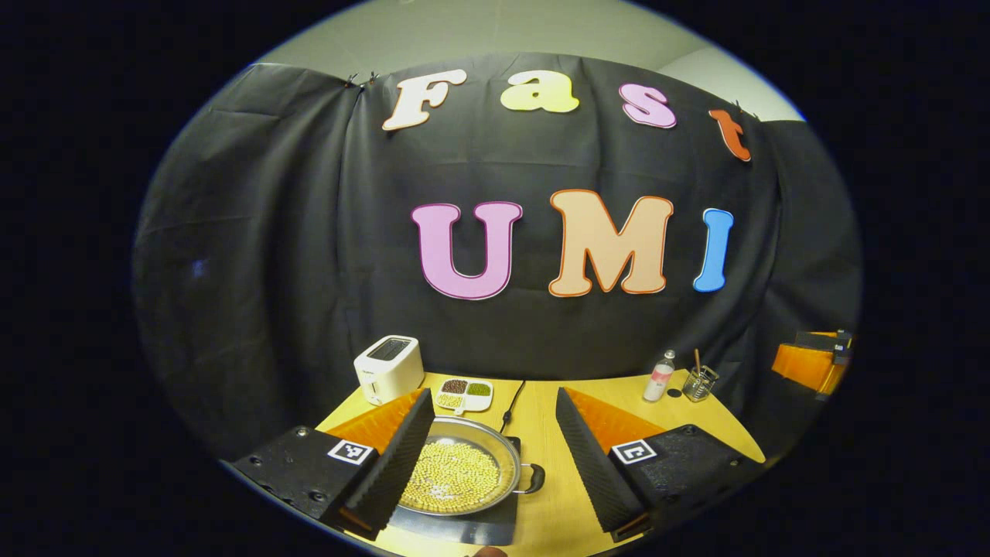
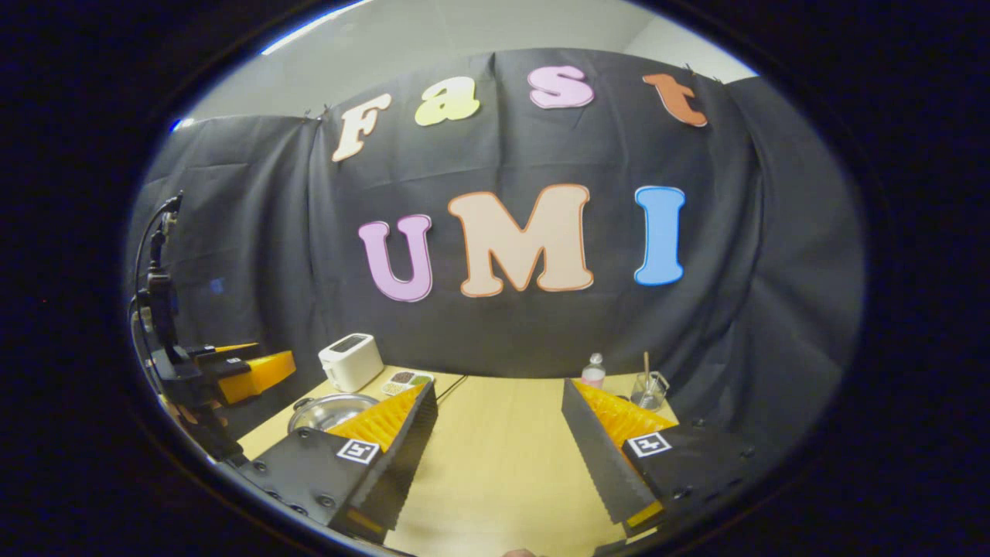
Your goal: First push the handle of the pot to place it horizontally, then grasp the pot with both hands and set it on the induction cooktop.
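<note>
The left tool (image 1: 491,456) stands wide and empty above the pot (image 1: 460,473), which already sits on the induction cooktop (image 1: 464,526) at six o'clock, full of pale beans. The right tool (image 2: 499,441) gapes empty over bare desk (image 2: 503,456). The placing looks done; next, withdraw.

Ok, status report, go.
Both grippers open, holding nothing, left gripper, right gripper. Pot of beans sits on the cooktop, side handle right. Nothing in the way.
</note>
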A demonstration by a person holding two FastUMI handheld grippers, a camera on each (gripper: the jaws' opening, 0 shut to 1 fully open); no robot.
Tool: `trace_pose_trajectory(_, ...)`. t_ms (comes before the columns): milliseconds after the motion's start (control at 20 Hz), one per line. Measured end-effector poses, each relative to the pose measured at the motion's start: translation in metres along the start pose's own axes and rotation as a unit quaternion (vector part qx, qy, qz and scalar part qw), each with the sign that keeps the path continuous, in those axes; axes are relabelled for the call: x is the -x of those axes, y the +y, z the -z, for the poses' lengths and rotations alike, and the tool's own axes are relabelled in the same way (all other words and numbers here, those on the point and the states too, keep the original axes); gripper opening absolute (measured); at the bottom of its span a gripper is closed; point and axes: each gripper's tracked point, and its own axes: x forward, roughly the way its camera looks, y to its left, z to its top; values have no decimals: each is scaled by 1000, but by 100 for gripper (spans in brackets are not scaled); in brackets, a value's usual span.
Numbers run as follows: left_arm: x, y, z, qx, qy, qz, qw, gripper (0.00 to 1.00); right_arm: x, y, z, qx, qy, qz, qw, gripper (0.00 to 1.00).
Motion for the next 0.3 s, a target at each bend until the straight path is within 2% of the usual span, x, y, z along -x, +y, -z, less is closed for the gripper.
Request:
trace_pose_trajectory(50,4,-8,-2,0,-5,-4,1000,96,6,-7,-4,4,-7,-1,1000,92)
trace_pose_trajectory(100,10,-14,-5,2,-9,-7,1000,94,13,-14,-8,7,-13,-1,1000,92)
trace_pose_trajectory(150,16,-20,-8,3,-14,-10,1000,96,18,-21,-12,7,-18,-1,1000,92)
trace_pose_trajectory(250,25,-26,-14,-4,-32,-17,999,96,27,-37,-14,11,-23,6,1000,92)
trace_pose_trajectory(300,29,-27,-16,-13,-38,-22,999,94,31,-42,-16,10,-26,7,1000,100)
